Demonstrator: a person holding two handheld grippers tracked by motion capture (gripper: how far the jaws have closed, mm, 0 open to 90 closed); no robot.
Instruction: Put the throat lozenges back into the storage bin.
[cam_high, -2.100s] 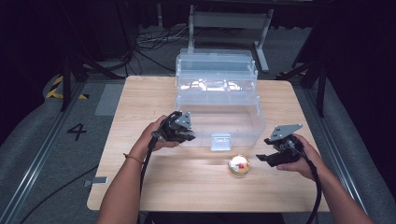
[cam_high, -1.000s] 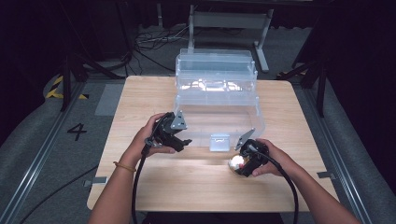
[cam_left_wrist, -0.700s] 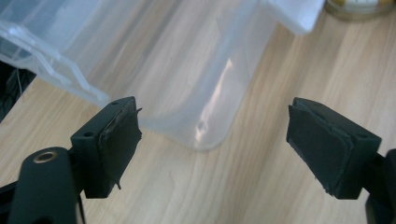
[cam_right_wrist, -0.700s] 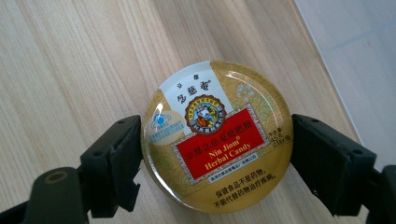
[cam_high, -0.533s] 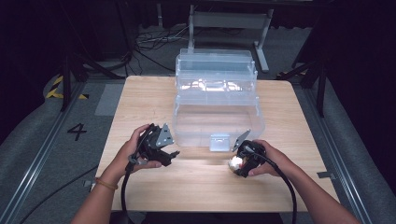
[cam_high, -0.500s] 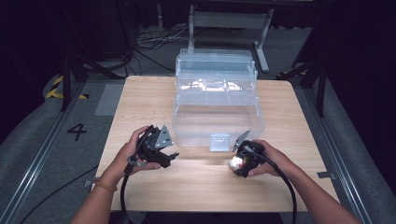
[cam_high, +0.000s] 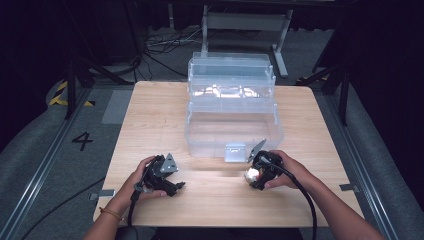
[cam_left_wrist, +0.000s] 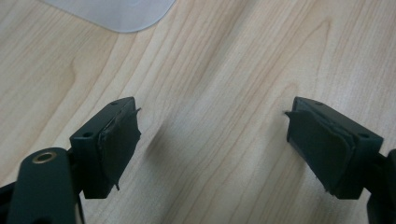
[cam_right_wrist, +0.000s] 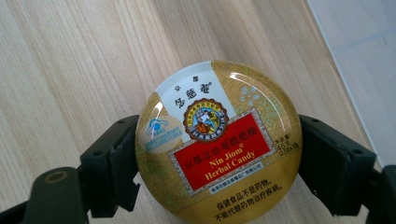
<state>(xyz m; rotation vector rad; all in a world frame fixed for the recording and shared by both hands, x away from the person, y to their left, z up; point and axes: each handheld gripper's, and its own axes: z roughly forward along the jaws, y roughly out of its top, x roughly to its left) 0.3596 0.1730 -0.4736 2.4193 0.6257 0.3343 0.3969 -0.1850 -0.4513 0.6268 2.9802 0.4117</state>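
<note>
Gold candy tin | clamped in right tongs (on table)

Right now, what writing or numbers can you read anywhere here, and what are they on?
"Nin Jiom Herbal Candy": red label on the round gold tin.
"45g": tin's right edge, small.
Chinese lines on the tin: too small to read surely.
"4": floor mark left of the table.

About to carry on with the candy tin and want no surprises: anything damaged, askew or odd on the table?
One small thing: the pads on the left claw look frayed, their edges ragged and peeling. Otherwise nothing stands out. The round candy tin sits flat on the table, label up, between the right claw jaws, and the clear box stands square.
</note>
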